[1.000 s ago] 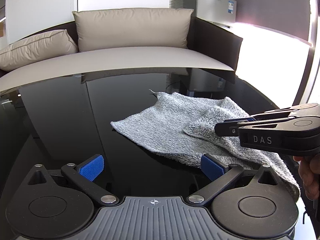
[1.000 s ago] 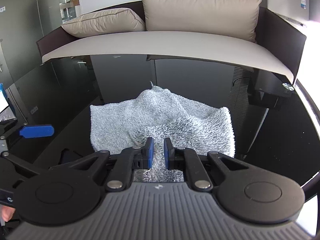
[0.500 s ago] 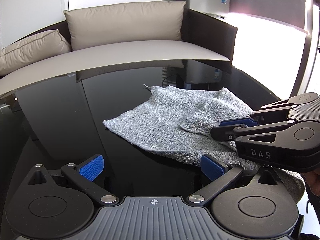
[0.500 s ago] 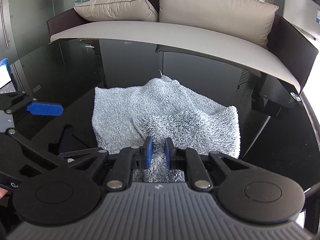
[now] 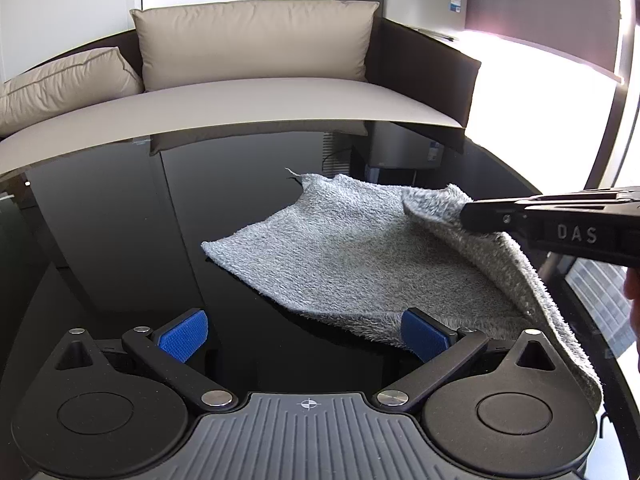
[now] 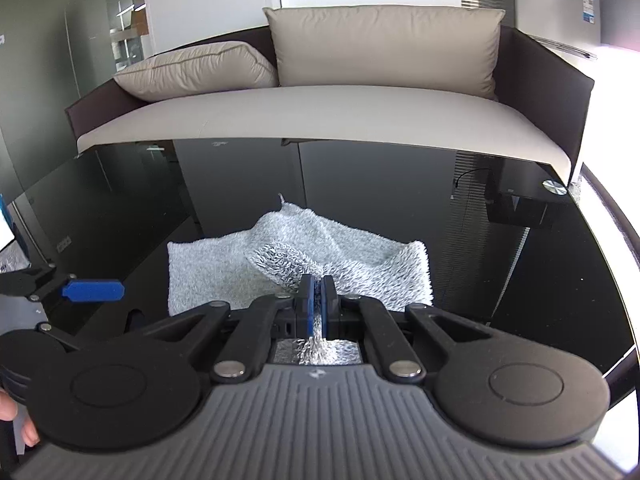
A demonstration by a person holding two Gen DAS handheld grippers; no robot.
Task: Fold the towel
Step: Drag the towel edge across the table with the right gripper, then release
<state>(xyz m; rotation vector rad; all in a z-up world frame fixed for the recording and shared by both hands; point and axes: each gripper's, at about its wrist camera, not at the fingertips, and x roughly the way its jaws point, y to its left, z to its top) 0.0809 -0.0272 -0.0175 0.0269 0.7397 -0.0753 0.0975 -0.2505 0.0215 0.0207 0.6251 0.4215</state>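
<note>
A beige sofa [image 6: 320,108] with two cushions fills the background, its right end running out of the left wrist view. In front of it lies a glossy black table [image 5: 120,220], whose mirror surface carries reflections that make its far edge hard to trace. The grey towel [image 5: 352,252] lies on the table toward the right, most of it flat, with one near corner lifted off the surface and draped down past the table's edge on the right, where its lower end is cut off by the left gripper's body. The right gripper [image 6: 317,300] is clamped on that raised part of the towel, blue pads pressed together with a thin ridge of pile between them; the cloth behind the pads is hidden. The left gripper [image 5: 304,334] has its jaws wide apart, nothing between them, its right pad just at the towel's near edge. A fingertip shows at the frame's border, mostly cut off.
</note>
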